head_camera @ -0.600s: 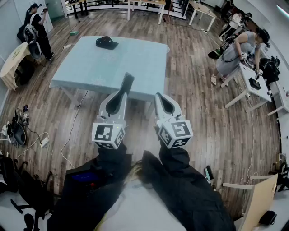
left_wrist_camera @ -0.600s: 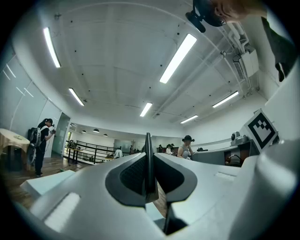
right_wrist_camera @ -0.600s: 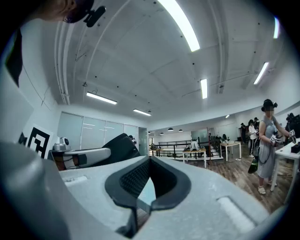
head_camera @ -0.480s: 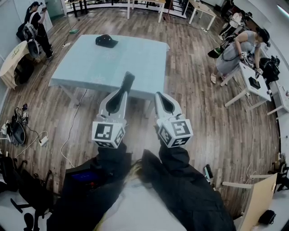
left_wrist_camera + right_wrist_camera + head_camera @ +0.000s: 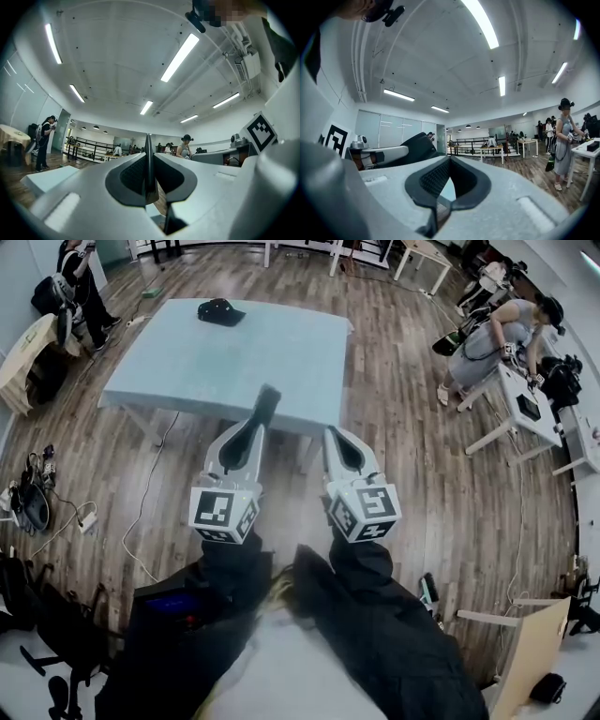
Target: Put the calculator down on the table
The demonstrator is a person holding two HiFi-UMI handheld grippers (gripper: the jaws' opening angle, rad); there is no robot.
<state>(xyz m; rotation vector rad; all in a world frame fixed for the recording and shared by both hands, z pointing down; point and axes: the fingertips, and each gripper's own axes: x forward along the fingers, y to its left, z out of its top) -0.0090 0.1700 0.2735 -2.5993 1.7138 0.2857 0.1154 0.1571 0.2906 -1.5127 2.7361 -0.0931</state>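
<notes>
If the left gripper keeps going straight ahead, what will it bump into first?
Probably nothing nearby. The left gripper, shut on the calculator, points about level, above the blue table, so it should pass over it. Far ahead stands a black railing, though depth is unclear.

Wood floor (image 5: 422, 474), white desk (image 5: 548, 429), ceiling strip lights (image 5: 180, 56)

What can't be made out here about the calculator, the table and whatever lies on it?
Thin black calculator: the left gripper view shows it edge-on between the jaws of the left gripper, hiding keys and display; the head view gives only a dark sliver.
Small black object on the pale blue table: too small in the head view to identify.
Table's near edge: partly behind the left gripper and the right gripper there.
</notes>
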